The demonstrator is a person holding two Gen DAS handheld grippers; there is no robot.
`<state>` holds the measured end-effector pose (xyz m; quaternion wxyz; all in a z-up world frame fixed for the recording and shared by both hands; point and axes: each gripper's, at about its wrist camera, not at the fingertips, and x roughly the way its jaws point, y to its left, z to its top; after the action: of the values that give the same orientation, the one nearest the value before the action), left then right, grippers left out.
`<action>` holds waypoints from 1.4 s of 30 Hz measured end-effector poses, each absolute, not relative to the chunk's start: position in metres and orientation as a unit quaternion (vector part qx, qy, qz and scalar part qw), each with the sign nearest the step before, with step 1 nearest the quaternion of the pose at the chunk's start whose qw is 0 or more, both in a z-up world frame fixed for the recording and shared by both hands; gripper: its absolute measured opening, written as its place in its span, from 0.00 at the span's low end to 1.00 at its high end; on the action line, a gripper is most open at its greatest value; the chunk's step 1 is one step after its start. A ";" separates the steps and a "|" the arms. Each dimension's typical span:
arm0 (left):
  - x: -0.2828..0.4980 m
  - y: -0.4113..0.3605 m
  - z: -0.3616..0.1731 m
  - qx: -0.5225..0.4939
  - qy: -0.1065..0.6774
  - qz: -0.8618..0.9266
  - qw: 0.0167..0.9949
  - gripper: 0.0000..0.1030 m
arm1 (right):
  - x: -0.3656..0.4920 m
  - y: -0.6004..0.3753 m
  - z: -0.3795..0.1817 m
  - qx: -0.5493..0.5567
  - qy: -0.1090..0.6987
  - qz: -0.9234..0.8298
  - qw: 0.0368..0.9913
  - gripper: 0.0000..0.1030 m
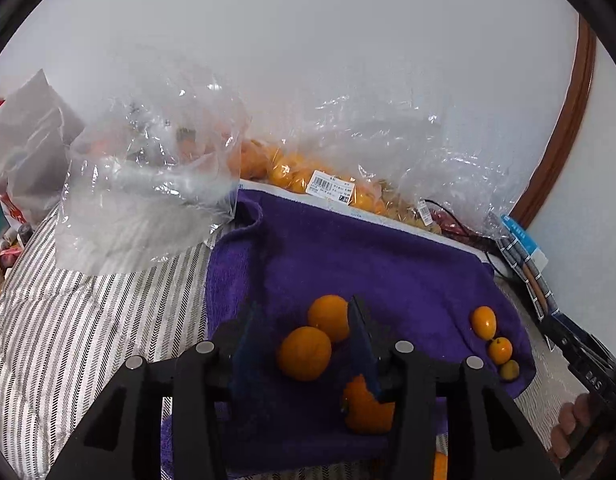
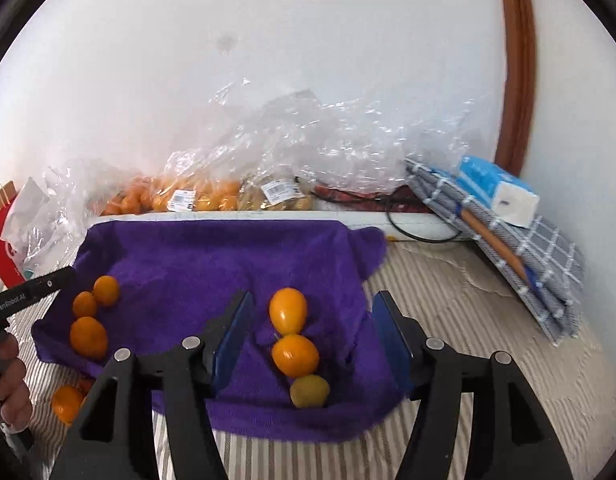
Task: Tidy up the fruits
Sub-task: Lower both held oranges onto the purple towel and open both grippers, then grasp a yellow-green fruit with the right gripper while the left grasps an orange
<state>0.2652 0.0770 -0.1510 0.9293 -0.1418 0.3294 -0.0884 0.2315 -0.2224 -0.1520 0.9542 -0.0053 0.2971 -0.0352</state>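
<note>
Both open: left hand-held gripper (image 1: 304, 344) astride two oranges (image 1: 304, 354), right hand-held gripper (image 2: 312, 344) astride three kumquats (image 2: 295, 354), none pinched. All on purple towel (image 2: 212, 256) over striped bedding (image 2: 468, 320). Beyond, bagged fruit (image 2: 196, 196) against white wall (image 2: 308, 40).

Three fruits (image 2: 294, 354) are lined up on towel (image 2: 212, 256) betw. right gripper (image 2: 312, 344) fingers; three more (image 2: 90, 314) lie far left; bagged fruit (image 2: 180, 198) is behind towel.
</note>
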 end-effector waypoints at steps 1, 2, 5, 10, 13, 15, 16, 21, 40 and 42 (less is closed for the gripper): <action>0.264 0.077 -0.150 -0.140 0.327 -0.088 0.930 0.42 | 0.227 -0.222 -0.150 -0.006 0.301 -0.038 0.953 0.60; 0.263 0.076 -0.149 -0.136 0.324 -0.086 0.932 0.42 | 0.221 -0.221 -0.149 -0.005 0.302 -0.040 0.953 0.60; 0.260 0.072 -0.148 -0.124 0.321 -0.085 0.935 0.42 | 0.203 -0.220 -0.147 0.002 0.304 -0.042 0.952 0.60; 0.253 0.060 -0.142 -0.085 0.311 -0.084 0.943 0.42 | 0.178 -0.211 -0.147 -0.002 0.341 -0.017 0.940 0.60; 0.246 0.057 -0.130 -0.080 0.318 -0.088 0.941 0.42 | 0.160 -0.206 -0.144 0.003 0.347 -0.002 0.938 0.59; 0.238 0.059 -0.125 -0.080 0.326 -0.084 0.938 0.42 | 0.149 -0.202 -0.141 0.002 0.343 0.011 0.939 0.58; 0.231 0.062 -0.123 -0.083 0.328 -0.088 0.937 0.42 | 0.145 -0.200 -0.141 0.000 0.342 0.014 0.940 0.57; 0.194 0.085 -0.132 -0.092 0.356 -0.089 0.926 0.44 | 0.135 -0.184 -0.150 0.007 0.347 0.046 0.937 0.48; 0.157 0.135 -0.179 -0.131 0.365 -0.050 0.921 0.44 | 0.129 -0.104 -0.205 0.001 0.396 0.151 0.906 0.39; 0.158 0.137 -0.180 -0.135 0.365 -0.046 0.920 0.44 | 0.134 -0.095 -0.208 -0.002 0.399 0.157 0.903 0.39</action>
<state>0.1579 0.1374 -0.1801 0.9198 -0.1352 0.3655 -0.0464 0.1339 -0.0950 -0.2077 0.9034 -0.0024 0.3990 0.1568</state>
